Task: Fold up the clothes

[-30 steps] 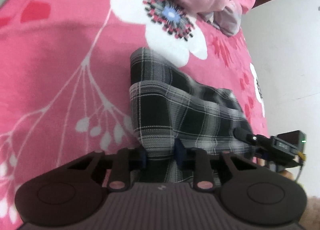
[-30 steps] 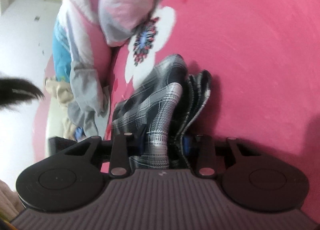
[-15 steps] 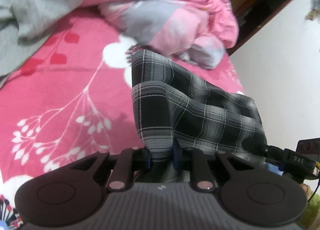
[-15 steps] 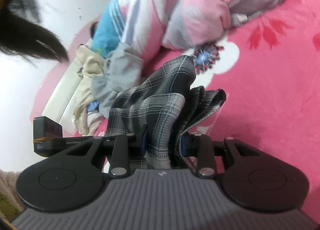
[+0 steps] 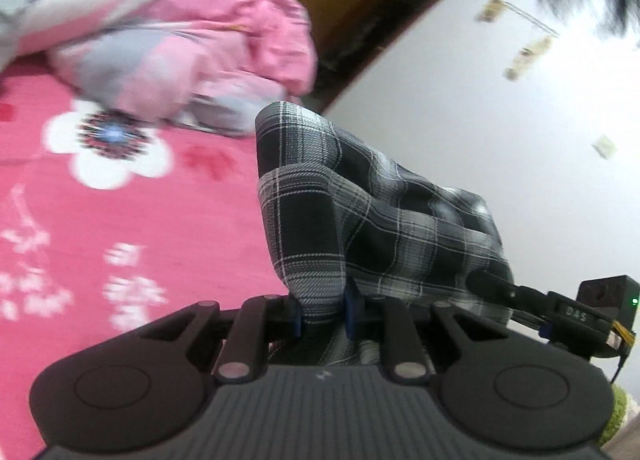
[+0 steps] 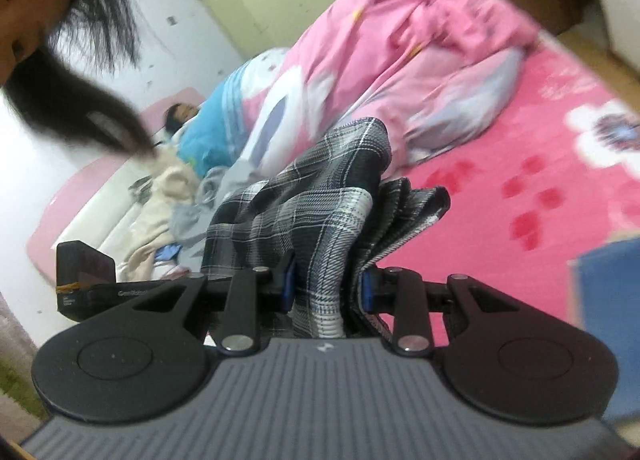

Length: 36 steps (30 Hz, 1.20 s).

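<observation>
A second ago my left gripper (image 5: 322, 318) looked almost straight down at the pink floral bed sheet (image 5: 120, 244), with the plaid garment (image 5: 360, 219) drooping toward it. Now the same view has tipped up: the heaped pink quilt (image 5: 180, 31), a dark doorway and the white wall fill the top, and the cloth stands clear of the bed between the camera and the wall. I judge that I have lifted the garment off the bed, probably to carry it across or lay it down again for another fold; which of the two, I cannot tell.

On the left side, my jaws are clamped on a narrow bunch of the plaid cloth. The fabric rises from between the blue pads, then runs off to the right, where it hangs toward my other gripper's black body.

My right gripper (image 6: 324, 288) shows the same swing: where it faced the sheet before, it now takes in the quilt, a pile of other clothes (image 6: 176, 187) by the bed's far edge, and a person's hair at upper left. Its jaws are also shut on the plaid garment (image 6: 304, 211), here on a thicker stack: several folded layers fan out to the right of the pinch, and the rest stretches leftward toward the other gripper.
</observation>
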### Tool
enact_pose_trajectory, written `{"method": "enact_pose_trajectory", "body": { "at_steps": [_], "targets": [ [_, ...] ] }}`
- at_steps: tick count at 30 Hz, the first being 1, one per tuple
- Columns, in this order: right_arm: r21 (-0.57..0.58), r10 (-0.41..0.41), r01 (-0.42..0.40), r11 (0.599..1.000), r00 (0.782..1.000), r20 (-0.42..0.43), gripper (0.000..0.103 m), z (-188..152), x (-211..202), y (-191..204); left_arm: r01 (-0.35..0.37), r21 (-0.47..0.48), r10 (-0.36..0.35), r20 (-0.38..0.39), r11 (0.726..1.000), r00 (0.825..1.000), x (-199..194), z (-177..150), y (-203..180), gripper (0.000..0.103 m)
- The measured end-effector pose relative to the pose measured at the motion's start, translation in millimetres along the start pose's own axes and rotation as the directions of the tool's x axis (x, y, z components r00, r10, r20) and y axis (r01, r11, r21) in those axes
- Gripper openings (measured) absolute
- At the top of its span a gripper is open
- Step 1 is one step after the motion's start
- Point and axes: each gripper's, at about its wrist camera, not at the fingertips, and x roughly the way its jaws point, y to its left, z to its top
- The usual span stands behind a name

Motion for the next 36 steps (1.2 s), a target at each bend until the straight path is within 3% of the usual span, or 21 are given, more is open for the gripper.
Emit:
{"method": "enact_pose_trajectory", "body": {
  "at_steps": [7,11,16,21,27,29,34,36],
  "targets": [
    [0.036,-0.129,0.129,0.991,0.992,0.011,0.028,12,-89,-48,0.099,-0.034,-0.1,-0.053,0.995,0.994,62,-30,-65,0.019],
    [0.063,-0.146,0.146,0.987,0.989,-0.017,0.028,21,-123,-95,0.148,-0.059,-0.152,-0.081,0.987,0.985,100,-48,-101,0.019],
    [0.083,-0.116,0.124,0.989,0.989,-0.092,0.028,47,-145,-171,0.086,-0.081,-0.093,-0.086,0.993,0.992,159,-51,-100,0.018],
    [0.123,-0.029,0.05,0.991,0.986,-0.167,0.028,74,-112,-263,0.024,-0.103,-0.034,-0.093,0.994,0.995,217,-55,-99,0.018],
    [0.235,0.082,-0.024,0.972,0.967,-0.243,0.028,63,-32,-378,-0.05,-0.129,0.037,-0.102,0.99,0.994,287,-59,-98,0.018],
    [0.262,0.114,-0.049,0.964,0.964,-0.239,0.028,61,-22,-395,-0.075,-0.137,0.061,-0.105,0.988,0.993,309,-60,-98,0.018],
    [0.245,0.155,-0.096,0.965,0.96,-0.234,0.028,63,-18,-397,-0.104,-0.17,0.088,-0.101,0.98,0.991,308,-63,-94,0.019],
    [0.253,0.143,-0.082,0.964,0.962,-0.234,0.03,57,-10,-407,-0.099,-0.22,0.075,-0.115,0.97,0.991,319,-64,-80,0.027]
  ]
}}
